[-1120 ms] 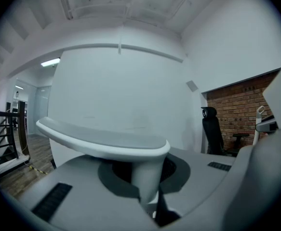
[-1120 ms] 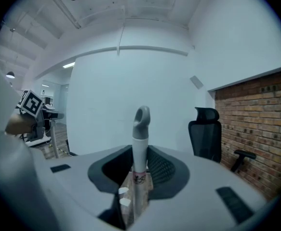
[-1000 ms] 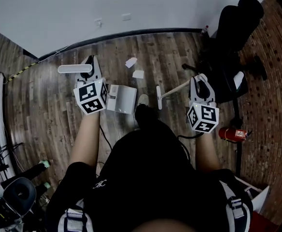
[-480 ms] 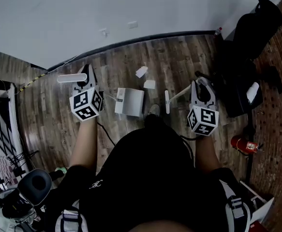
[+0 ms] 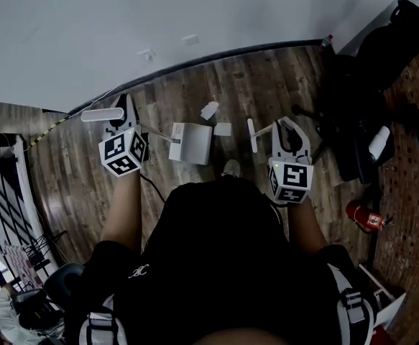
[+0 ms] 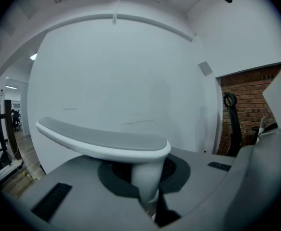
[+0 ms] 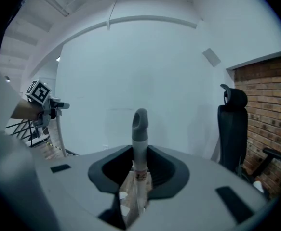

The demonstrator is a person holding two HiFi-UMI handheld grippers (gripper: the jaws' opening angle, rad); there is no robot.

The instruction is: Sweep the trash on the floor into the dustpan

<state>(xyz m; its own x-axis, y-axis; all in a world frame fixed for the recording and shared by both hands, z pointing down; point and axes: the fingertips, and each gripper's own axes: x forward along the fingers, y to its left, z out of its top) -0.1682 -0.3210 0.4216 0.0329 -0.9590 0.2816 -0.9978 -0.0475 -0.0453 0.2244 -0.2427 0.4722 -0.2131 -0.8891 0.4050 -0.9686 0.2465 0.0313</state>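
In the head view my left gripper (image 5: 126, 112) is shut on the white dustpan handle (image 5: 102, 114). Its pole slants down to the white dustpan (image 5: 193, 142) on the wood floor. Two scraps of white paper trash (image 5: 209, 109) (image 5: 223, 129) lie just beyond and right of the pan. My right gripper (image 5: 287, 126) is shut on the broom handle, and the broom head (image 5: 252, 135) stands right of the nearer scrap. In the left gripper view the handle's stem (image 6: 147, 182) sits between the jaws of the left gripper (image 6: 150, 203). In the right gripper view the grey-tipped broom handle (image 7: 140, 129) rises from the right gripper (image 7: 138, 198).
A white wall with a dark skirting (image 5: 195, 56) runs close behind the trash. A black office chair (image 5: 381, 56) and a red fire extinguisher (image 5: 364, 216) stand at the right by brick. A black railing (image 5: 1, 192) is at the left. My shoe (image 5: 231, 167) is behind the dustpan.
Both grippers have moved forward with their tools. The dustpan now sits close to the paper scraps, and the broom head has come level with the nearer scrap.
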